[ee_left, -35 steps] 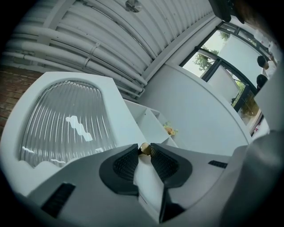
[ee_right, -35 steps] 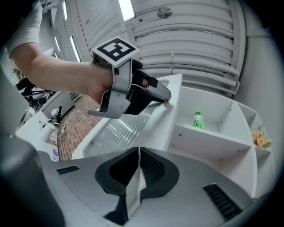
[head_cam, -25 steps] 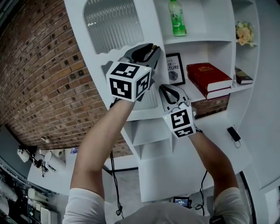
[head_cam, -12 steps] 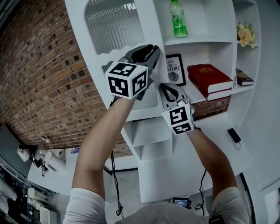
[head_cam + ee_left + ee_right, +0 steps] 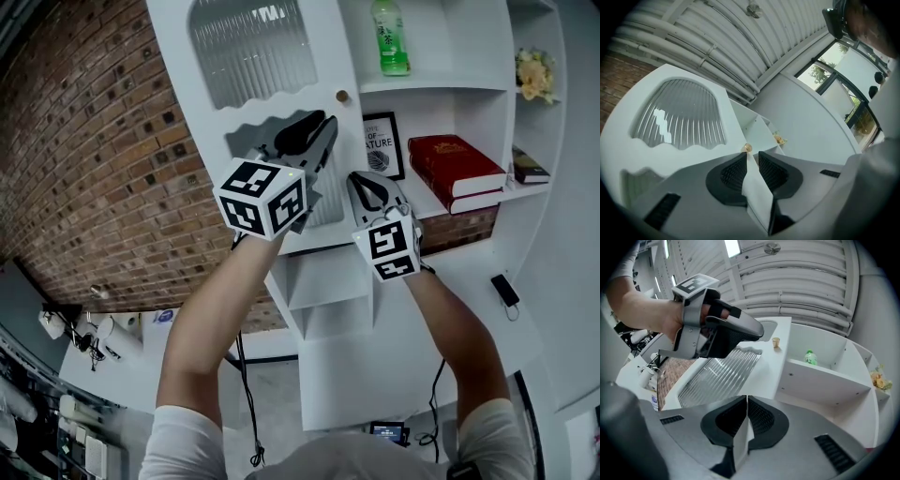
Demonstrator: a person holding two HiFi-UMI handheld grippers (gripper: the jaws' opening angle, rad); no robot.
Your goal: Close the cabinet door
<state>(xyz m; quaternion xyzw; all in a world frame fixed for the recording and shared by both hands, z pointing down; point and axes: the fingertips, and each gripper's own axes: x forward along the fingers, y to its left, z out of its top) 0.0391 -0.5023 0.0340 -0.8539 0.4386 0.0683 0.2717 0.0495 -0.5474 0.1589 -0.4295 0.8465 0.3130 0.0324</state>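
Cabinet door (image 5: 258, 66) is now sitting almost flush beside the shelves (image 5: 441, 84). Left gripper (image 5: 328, 122) is backing off, jaws slightly parted and empty. Right gripper (image 5: 361, 180) is staying clenched, also empty. Panel is looking light and stiff with fragile ribbed glass, so I'm favouring a push on the frame by the knob (image 5: 342, 96).

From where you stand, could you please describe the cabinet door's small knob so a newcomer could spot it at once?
Find the white shelf unit beside the red brick wall. Its left side is a white cabinet door with ribbed glass panes; the small round tan knob sits near that door's right edge. It is the only tan spot on the white door.
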